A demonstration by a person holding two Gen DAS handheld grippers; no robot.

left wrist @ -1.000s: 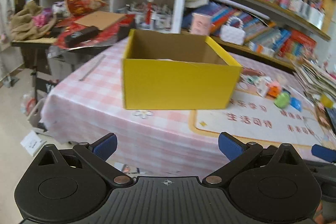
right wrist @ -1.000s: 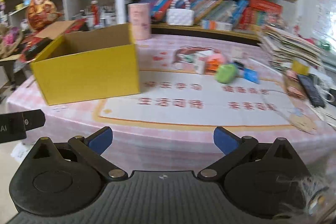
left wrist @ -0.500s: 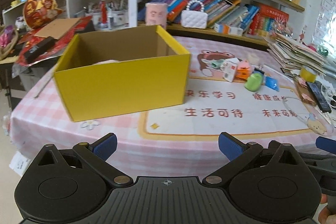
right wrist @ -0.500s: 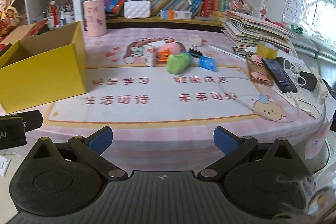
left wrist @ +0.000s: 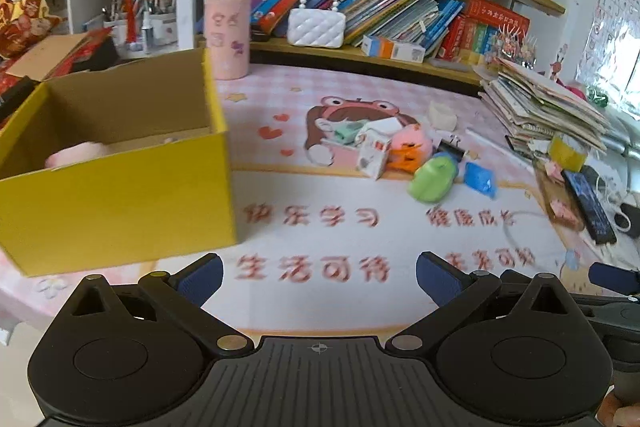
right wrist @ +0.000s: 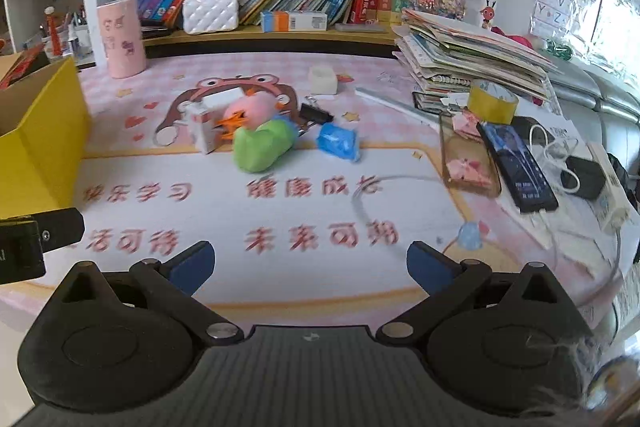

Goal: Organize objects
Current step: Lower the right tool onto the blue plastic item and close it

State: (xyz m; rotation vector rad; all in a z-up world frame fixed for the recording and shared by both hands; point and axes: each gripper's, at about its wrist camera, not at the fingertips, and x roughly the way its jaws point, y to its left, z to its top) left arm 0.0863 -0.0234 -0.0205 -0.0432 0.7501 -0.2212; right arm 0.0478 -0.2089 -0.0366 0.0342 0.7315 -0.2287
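A yellow cardboard box [left wrist: 120, 195] stands open on the left of the table, with a pink thing [left wrist: 76, 155] inside; its corner shows in the right wrist view [right wrist: 36, 147]. A small heap lies mid-table: a green toy [left wrist: 432, 179] [right wrist: 262, 147], a pink and orange toy [left wrist: 410, 149] [right wrist: 248, 113], a white carton [left wrist: 374, 153] [right wrist: 204, 131], a blue packet [left wrist: 480, 179] [right wrist: 338, 141] and a black clip [right wrist: 316, 115]. My left gripper [left wrist: 319, 279] is open and empty over the near edge. My right gripper [right wrist: 309, 267] is open and empty too.
A pink cylinder [right wrist: 122, 37] and a white block [right wrist: 323, 79] stand at the back. A stack of papers [right wrist: 472, 63], a yellow tape roll [right wrist: 492, 103], phones [right wrist: 516, 167] and cables lie on the right. Bookshelves [left wrist: 360, 7] run behind the table.
Both grippers have swung right and moved closer to the table. The box has slid to the left of both views and the heap of small things has come nearer.
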